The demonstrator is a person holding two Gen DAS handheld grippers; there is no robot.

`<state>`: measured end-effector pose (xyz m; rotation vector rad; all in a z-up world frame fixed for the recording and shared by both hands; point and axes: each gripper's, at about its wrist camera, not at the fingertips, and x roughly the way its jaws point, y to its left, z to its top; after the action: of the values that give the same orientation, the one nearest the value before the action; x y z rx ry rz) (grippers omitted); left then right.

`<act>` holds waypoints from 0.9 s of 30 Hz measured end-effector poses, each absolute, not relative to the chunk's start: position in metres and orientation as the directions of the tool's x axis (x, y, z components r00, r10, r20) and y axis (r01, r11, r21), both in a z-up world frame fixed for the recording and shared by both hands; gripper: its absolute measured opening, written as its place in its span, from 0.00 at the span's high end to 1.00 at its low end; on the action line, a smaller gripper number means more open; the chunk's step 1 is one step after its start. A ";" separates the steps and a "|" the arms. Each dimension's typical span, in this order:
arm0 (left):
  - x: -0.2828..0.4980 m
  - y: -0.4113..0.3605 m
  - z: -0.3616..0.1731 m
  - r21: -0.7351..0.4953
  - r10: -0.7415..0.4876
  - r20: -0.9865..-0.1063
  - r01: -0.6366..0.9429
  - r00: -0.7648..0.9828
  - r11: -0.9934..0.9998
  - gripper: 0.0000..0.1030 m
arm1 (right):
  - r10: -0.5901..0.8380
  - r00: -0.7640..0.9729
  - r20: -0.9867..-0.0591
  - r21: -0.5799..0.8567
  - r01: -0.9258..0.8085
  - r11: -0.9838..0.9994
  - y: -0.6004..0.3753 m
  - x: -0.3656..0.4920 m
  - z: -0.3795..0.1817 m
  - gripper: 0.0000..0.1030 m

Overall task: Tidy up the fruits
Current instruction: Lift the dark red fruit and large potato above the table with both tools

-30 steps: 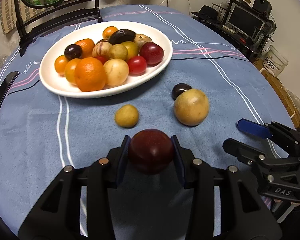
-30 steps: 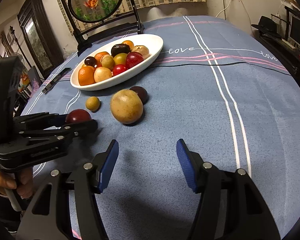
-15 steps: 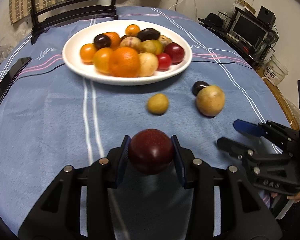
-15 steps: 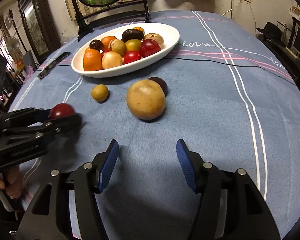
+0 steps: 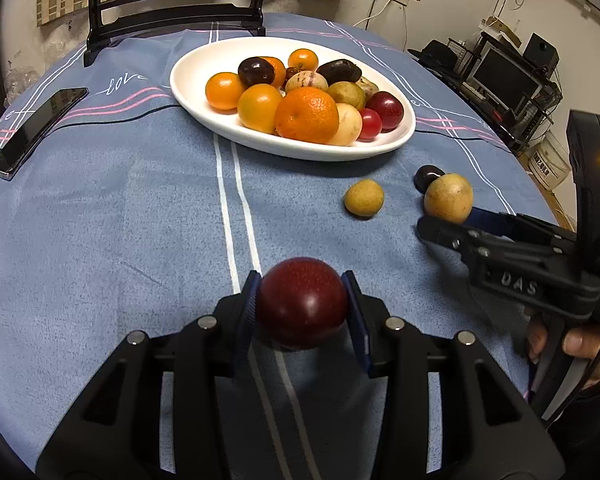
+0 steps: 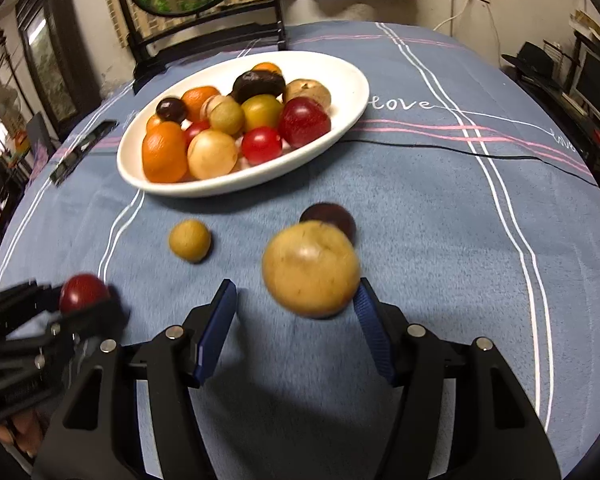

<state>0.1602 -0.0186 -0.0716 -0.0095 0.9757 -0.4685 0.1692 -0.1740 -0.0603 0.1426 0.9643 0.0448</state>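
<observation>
A blue-grey cloth is covering the table, showing white double stripes, pink lines, one thin black line and white "love" script. A white plate in the upper middle of the frame is showing orange, yellow-green, pale yellow, red, dark red and near-black fruits, while on the cloth a small yellow fruit, a big tan fruit and a dark plum are lying. Blue pads are lining black grippers, a dark red plum is glinting at lower centre, and a black phone is gleaming at left.

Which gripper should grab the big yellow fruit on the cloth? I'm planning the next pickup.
Right. The right gripper is open with the big yellow fruit just ahead, while the left gripper is already shut on a red plum.
</observation>
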 end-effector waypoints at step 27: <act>0.155 -0.030 -0.064 -0.165 -0.343 -0.803 0.370 0.488 0.914 0.59 | 0.106 0.655 -0.749 0.187 0.056 0.981 -0.208 0.122 -0.038 0.57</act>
<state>0.1549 -0.0300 -0.0641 0.0312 0.9681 -0.4335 0.1216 -0.2076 -0.0381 0.2011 0.8582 0.0286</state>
